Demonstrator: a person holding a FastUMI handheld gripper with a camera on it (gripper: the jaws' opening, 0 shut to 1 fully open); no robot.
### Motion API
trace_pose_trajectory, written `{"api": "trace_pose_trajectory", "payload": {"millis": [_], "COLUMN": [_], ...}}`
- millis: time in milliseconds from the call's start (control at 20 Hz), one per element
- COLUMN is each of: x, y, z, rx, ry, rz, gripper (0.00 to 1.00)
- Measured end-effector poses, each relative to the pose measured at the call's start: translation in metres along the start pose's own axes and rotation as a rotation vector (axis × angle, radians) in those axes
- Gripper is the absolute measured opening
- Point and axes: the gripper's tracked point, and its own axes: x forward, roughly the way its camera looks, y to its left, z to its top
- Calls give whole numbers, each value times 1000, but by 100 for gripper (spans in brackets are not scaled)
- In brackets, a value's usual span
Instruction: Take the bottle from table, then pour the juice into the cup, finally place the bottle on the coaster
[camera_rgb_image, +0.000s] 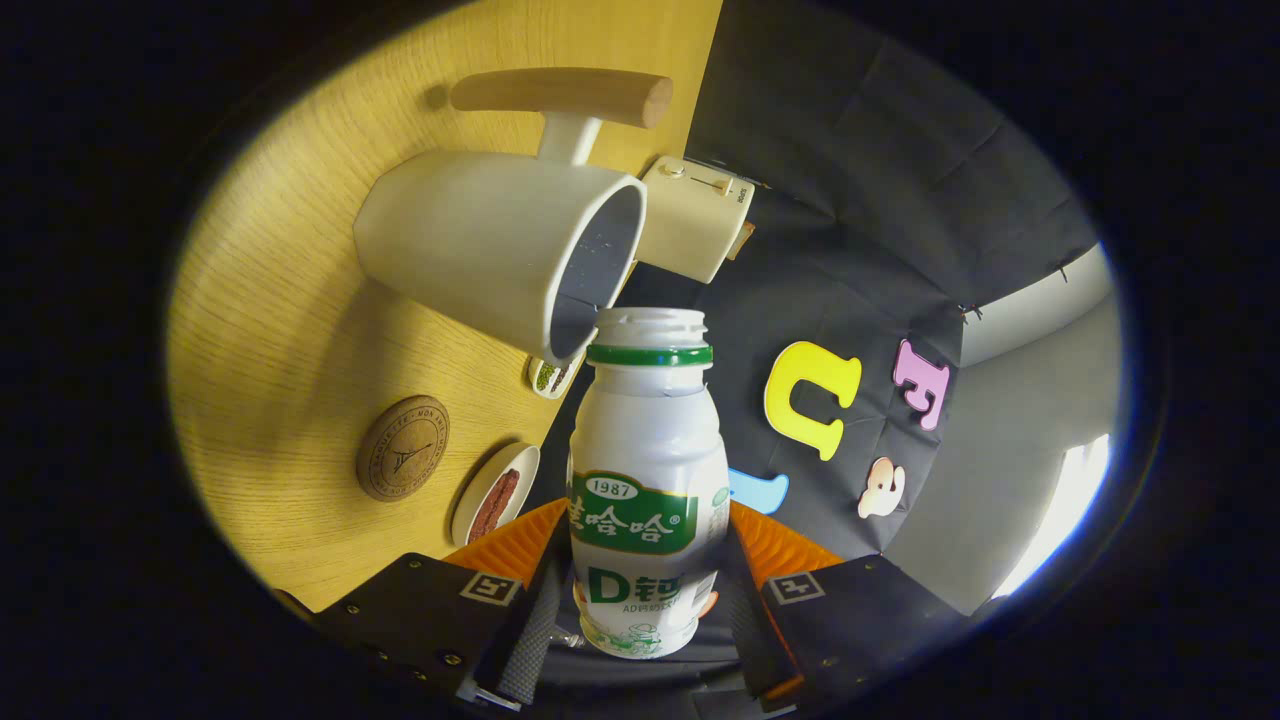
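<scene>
My gripper (650, 540) has two fingers (505, 545), each with a finely ribbed face running out to the tip. Each finger grows from a broad, flat, angular block, one on either side. Each block carries a small square tag (489, 588) at its inner corner, a black frame around a pale field with a dark mark inside. Small round screws (451, 658) dot the left block near its edges, and a few more sit on the right one. A textured strip (530, 625) runs along the left block's inner side. Both fingers press on the bottle (648, 470).
</scene>
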Motion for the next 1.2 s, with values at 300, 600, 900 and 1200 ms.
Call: {"api": "trace_pose_trajectory", "payload": {"millis": [300, 600, 900, 1200], "x": [-1, -1, -1, 0], "y": [-1, 1, -4, -5], "z": [1, -2, 1, 1], "rx": [-9, -12, -15, 9], "ry": [1, 7, -1, -4], "rz": [-4, 2, -7, -12], "gripper": [74, 74, 74, 74]}}
